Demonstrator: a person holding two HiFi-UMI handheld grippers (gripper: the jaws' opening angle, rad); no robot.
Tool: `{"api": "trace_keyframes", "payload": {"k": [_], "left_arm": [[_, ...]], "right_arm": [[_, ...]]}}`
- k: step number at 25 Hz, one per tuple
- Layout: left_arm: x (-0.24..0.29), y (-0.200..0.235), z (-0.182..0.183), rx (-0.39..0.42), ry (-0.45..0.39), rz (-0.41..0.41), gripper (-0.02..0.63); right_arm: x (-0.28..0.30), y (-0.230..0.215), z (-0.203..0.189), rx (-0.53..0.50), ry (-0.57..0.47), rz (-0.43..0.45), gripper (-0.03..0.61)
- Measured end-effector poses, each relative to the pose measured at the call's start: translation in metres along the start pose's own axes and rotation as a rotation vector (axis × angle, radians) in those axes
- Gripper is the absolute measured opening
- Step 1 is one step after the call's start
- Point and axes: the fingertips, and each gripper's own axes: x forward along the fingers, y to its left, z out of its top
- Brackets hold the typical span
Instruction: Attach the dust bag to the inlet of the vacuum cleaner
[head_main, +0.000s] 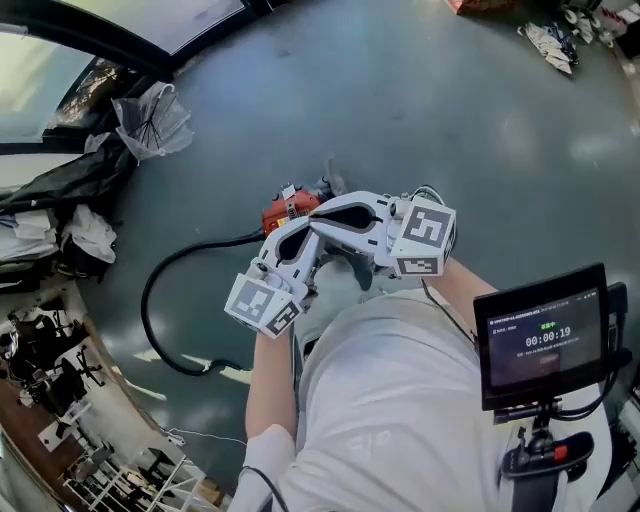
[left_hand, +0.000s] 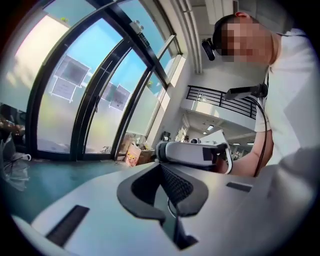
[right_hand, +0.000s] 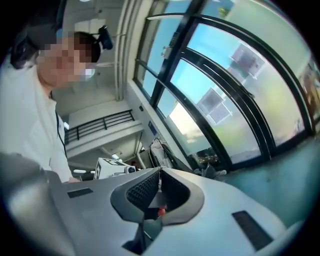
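Grey-green floor (head_main: 430, 110) below, tall windows (left_hand: 75, 90) beyond in both tool views. At far left, a crumpled clear plastic bag (head_main: 152, 120) among clutter; cannot tell whether dust bag or rubbish. Next, a black hose (head_main: 165, 310) looping across the floor to the red vacuum cleaner (head_main: 290, 212), mostly hidden under the tools; inlet not visible. Then the left tool (left_hand: 162, 166), clenched on nothing, held up before the person's torso (head_main: 400, 400). Beside it the right tool (right_hand: 159, 172), likewise clenched and empty, crossing the left.

Likely trouble: tool bodies knocking together while crossed; reaching down blind onto the hidden vacuum cleaner; snagging the hose loop and dragging the machine; arriving clenched, unable to take the dust bag.
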Motion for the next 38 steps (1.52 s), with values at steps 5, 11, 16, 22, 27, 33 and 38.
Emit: {"api": "trace_keyframes", "payload": {"k": [5,11,16,22,27,33,38], "left_arm": [[-0.005,-0.002,0.001,-0.068,-0.086,0.002,0.005],[-0.092,0.003,0.049,-0.129,-0.204,-0.062,0.005],[-0.163,0.014,0.045,-0.083,-0.197,-0.088,0.005],[-0.222,0.010,0.038,-0.095,-0.207,-0.117,0.005],[-0.218,-0.020,0.064,-0.087,-0.220,-0.131,0.005],[-0.198,-0.073,0.083,-0.027,-0.262,-0.132,0.005],[-0.196,-0.085,0.088,0.002,-0.255,-0.135,0.005]], "right_arm": [[0.002,0.009,0.000,-0.051,0.006,0.029,0.009],[-0.001,0.043,0.019,0.015,-0.140,-0.223,0.009],[-0.009,0.069,0.002,-0.067,-0.194,-0.492,0.009],[0.024,0.125,0.000,-0.128,-0.221,-0.568,0.009],[0.019,0.157,0.027,-0.195,-0.204,-0.593,0.008],[-0.017,0.174,0.034,-0.218,-0.235,-0.561,0.008],[-0.023,0.176,0.031,-0.209,-0.237,-0.566,0.008]]}}
